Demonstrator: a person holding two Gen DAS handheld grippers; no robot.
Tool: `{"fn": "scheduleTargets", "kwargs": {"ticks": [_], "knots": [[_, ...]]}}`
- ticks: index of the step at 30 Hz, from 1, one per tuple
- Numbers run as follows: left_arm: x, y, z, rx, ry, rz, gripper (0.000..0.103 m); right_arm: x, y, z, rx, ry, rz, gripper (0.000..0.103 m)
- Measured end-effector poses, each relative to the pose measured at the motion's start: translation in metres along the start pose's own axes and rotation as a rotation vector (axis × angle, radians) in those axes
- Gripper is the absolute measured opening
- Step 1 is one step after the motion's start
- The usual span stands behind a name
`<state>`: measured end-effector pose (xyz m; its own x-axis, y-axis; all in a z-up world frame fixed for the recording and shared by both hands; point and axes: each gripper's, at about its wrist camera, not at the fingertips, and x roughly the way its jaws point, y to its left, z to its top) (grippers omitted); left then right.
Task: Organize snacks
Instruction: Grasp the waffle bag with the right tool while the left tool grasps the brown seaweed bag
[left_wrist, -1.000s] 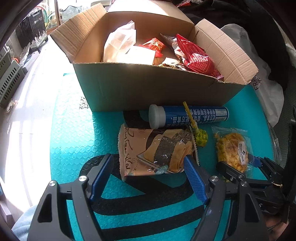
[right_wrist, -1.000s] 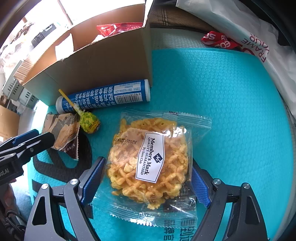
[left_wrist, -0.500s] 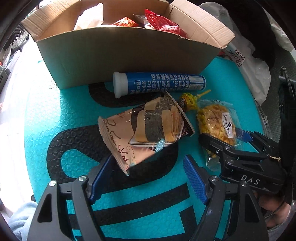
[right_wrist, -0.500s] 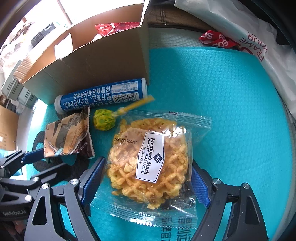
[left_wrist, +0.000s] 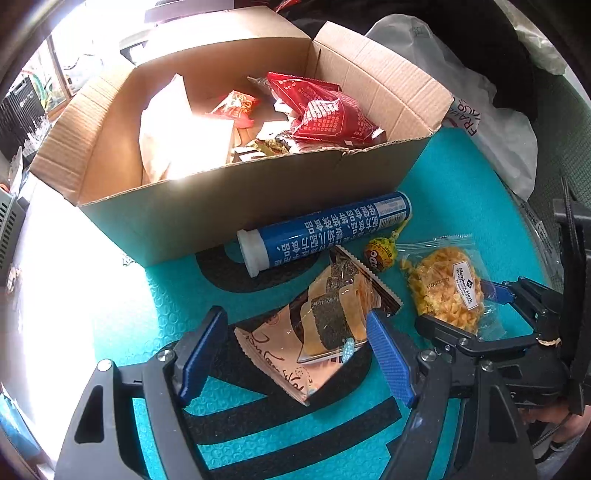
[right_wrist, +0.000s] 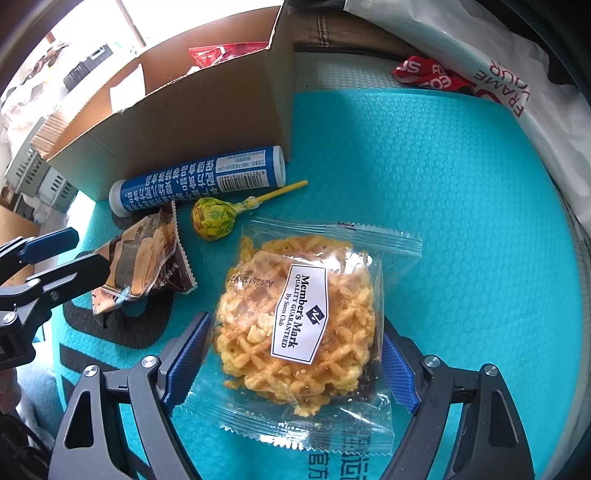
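A brown seaweed-cracker packet (left_wrist: 314, 332) lies slanted on the teal mat (left_wrist: 166, 295) between the fingers of my left gripper (left_wrist: 291, 354). That gripper is open: its right pad touches the packet and the left pad stands clear. A clear bag holding a yellow waffle snack (right_wrist: 295, 325) lies flat between the fingers of my right gripper (right_wrist: 293, 363), which is open and straddles it. A blue tube (left_wrist: 325, 232) and a yellow-green lollipop (left_wrist: 380, 251) lie against the open cardboard box (left_wrist: 240, 206), which holds a red packet (left_wrist: 325, 114) and other snacks.
A white plastic bag (right_wrist: 517, 92) with red lettering and a red wrapper (right_wrist: 424, 74) border the mat at the far right. Grey crates stand beyond the box on the left. The two grippers sit close together, side by side.
The seaweed packet has turned from level to slanted and slid toward the waffle bag. The lollipop flipped, so its stick points right. The left gripper's view rolled; the right gripper stayed still.
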<state>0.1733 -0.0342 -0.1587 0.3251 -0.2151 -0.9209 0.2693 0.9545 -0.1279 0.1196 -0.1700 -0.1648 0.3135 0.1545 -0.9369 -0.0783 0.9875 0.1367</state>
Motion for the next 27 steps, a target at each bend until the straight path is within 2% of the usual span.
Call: {"fn": "scheduleTargets", "kwargs": {"ticks": [6, 10, 23, 27], "knots": [[0.03, -0.008, 0.005, 0.049, 0.079, -0.059, 0.077, 0.0, 0.002, -0.001, -0.014, -0.004, -0.009, 0.085], [0.034, -0.01, -0.003, 0.044, 0.11, -0.112, 0.077, 0.001, 0.004, -0.001, -0.02, -0.002, -0.009, 0.085], [0.025, -0.002, -0.02, 0.01, 0.109, -0.098, 0.077, 0.002, 0.005, 0.0, -0.032, 0.015, -0.017, 0.086], [0.024, -0.001, -0.022, 0.027, 0.097, -0.061, 0.077, 0.004, 0.007, 0.001, -0.044, 0.017, -0.032, 0.085]]}}
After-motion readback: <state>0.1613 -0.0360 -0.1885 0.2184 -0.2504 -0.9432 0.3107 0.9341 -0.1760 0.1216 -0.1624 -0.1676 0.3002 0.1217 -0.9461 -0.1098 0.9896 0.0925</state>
